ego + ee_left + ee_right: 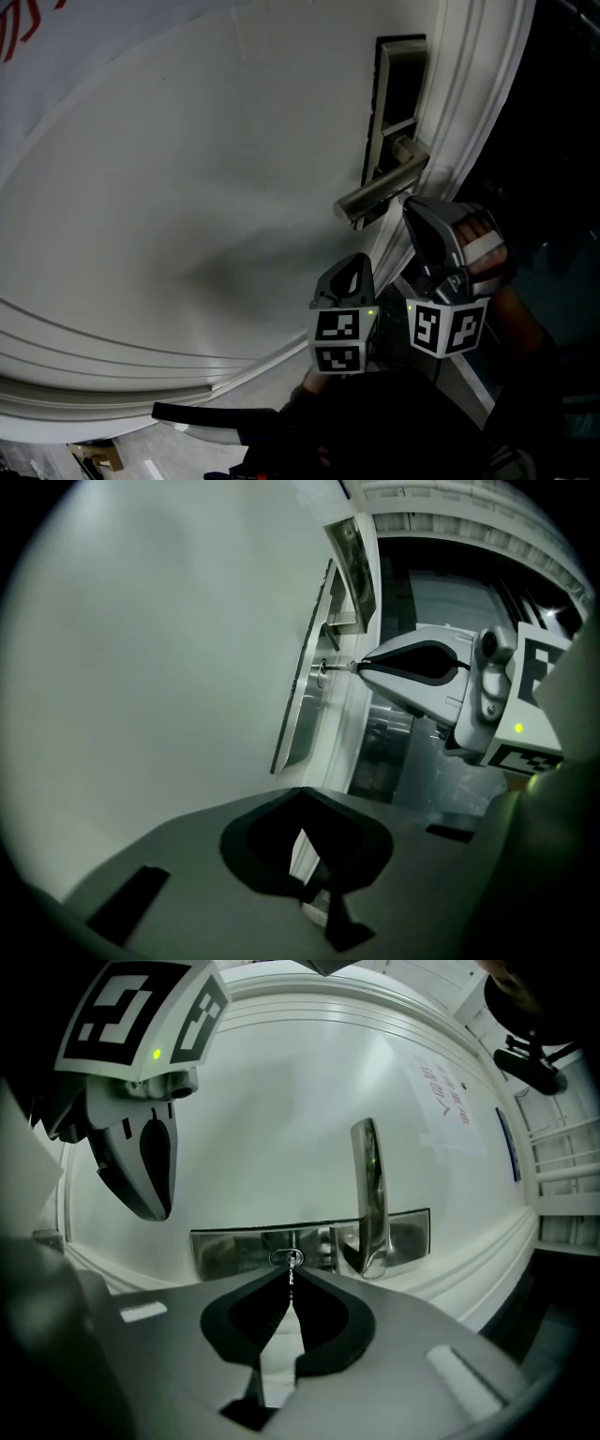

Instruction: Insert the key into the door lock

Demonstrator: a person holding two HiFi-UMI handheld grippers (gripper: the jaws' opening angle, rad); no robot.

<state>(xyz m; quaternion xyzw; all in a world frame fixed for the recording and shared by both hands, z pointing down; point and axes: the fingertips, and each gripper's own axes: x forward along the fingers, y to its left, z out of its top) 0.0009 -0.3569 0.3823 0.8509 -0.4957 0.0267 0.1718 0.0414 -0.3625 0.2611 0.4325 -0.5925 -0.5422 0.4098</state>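
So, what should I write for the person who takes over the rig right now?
Left gripper: shut, empty, not touching the lock.
Right gripper: shut on the key.
Key: tip at the keyhole in the lock plate, beside the handle.
Done: key gripped and lined up.
Left: push it fully in; how deep it is now cannot be told.

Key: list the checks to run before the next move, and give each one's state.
1. Grip: right gripper shut on key: ok.
2. Aim: key tip at keyhole: ok.
3. Depth of key in keyhole: cannot tell.
4. Clearance: handle apart from right gripper: ok.
5. Other side: left gripper shut, empty, away from keyhole: ok.
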